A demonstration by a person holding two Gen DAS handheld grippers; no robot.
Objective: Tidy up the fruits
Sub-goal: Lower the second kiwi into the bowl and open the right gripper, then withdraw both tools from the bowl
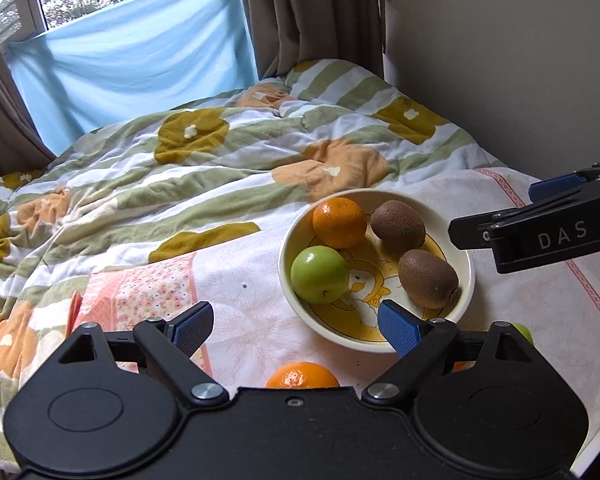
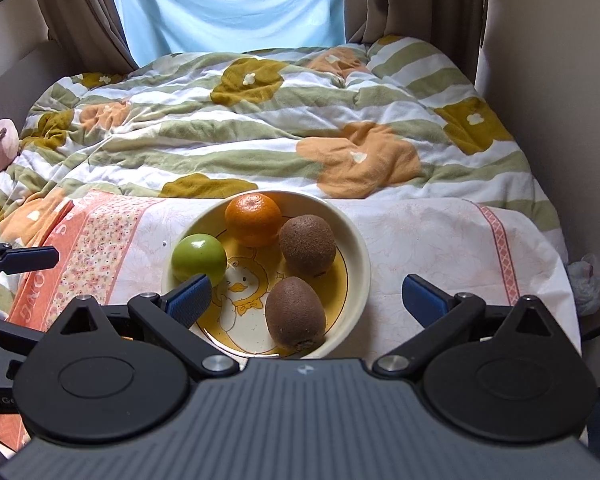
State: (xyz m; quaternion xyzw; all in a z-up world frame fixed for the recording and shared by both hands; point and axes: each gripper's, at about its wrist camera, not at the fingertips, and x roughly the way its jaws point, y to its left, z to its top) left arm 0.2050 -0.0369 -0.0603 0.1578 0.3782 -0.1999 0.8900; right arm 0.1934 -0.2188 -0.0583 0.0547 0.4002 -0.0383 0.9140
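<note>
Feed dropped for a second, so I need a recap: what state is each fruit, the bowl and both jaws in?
Bowl: upright, holding four fruits.
Orange, green apple, two kiwis: in bowl.
Second orange: outside bowl, on cloth.
Left gripper: jaws open, empty.
Right gripper: jaws open, empty.

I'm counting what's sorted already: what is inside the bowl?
The bowl holds an orange, a green apple and two kiwis. The right gripper hides its near rim.
</note>
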